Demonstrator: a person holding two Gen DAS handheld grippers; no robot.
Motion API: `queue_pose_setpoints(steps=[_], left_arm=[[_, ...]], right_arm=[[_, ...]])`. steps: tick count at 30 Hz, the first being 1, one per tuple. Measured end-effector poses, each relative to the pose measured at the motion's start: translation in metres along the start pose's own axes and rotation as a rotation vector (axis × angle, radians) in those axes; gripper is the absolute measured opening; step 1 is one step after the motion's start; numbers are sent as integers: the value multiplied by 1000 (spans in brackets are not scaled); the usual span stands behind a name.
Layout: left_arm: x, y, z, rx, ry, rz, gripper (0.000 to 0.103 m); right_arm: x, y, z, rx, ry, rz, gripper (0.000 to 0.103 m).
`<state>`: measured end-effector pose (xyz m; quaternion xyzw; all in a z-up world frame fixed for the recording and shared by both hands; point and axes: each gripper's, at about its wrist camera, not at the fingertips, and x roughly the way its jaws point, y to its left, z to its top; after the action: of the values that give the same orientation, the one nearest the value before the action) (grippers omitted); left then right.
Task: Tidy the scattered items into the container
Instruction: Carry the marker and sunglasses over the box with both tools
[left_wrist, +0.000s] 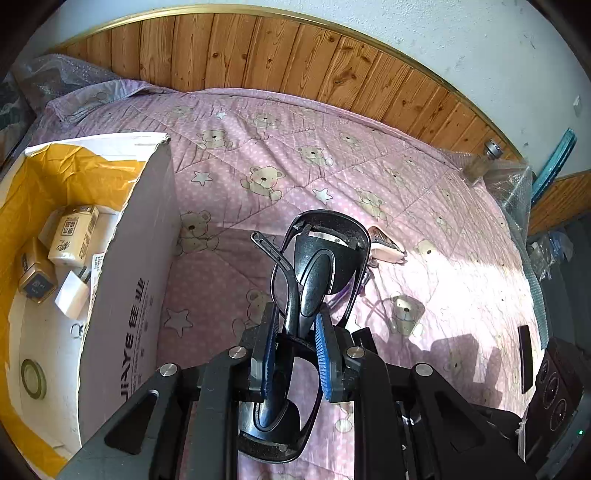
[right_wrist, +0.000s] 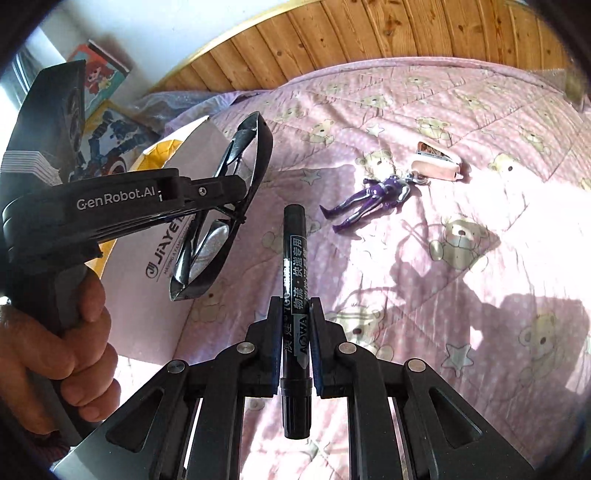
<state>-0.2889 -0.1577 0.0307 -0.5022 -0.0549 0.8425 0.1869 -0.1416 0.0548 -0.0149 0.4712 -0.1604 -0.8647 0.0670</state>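
Left gripper (left_wrist: 295, 328) clamped on a pair of black sunglasses (left_wrist: 321, 266), blue pads (left_wrist: 322, 354) pressed against the folded frame, glasses raised above the bed (left_wrist: 258, 147) and just right of the cardboard box (left_wrist: 125, 280). Seen from the right wrist too: the same sunglasses (right_wrist: 221, 206) pinched at the tip of the left gripper (right_wrist: 236, 195), a hand (right_wrist: 62, 354) wrapped round its handle, the box (right_wrist: 173, 236) right behind.

Right gripper (right_wrist: 295, 325) closed on a black marker (right_wrist: 294, 295), barrel running straight out between the fingers, cap end pointing away, lifted off the pink bear-print quilt (right_wrist: 461, 110).

Inside the box: yellow lining (left_wrist: 66, 173), a cream packet (left_wrist: 74, 232), a gold-brown small box (left_wrist: 37, 273), a white plug adapter (left_wrist: 72, 293), a roll of tape (left_wrist: 33, 378) flat on the bottom.

Still out on the quilt: a purple toy figure (right_wrist: 373, 199) lying flat, and just beyond it, at its head end, a pink case (right_wrist: 437, 166). Same pink case (left_wrist: 386, 249) peeking out from behind the sunglasses in the left view. Far corner of the bed: a small glass bottle (left_wrist: 480, 164) with a metal cap, near the wooden headboard (left_wrist: 295, 51).
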Motion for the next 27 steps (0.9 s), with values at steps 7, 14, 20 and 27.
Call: queue_pose_setpoints(steps=[7,14,20,27], left_arm=[[-43,-7,-29,24,-59,-4,20],[-84,-13,-49,74,-147,34,20],[-108,-9,-66,68,-179,18,20],[-129,-4,-90,52,-194,-22,20]], right_arm=[[-21,17,-21,-10,-17,-9,14],[-42,28,-34,-26,-47,-12,14],[-55,41,-43,-51,-69,-5,14],[-71,46,-58,-42,-94,5,14]])
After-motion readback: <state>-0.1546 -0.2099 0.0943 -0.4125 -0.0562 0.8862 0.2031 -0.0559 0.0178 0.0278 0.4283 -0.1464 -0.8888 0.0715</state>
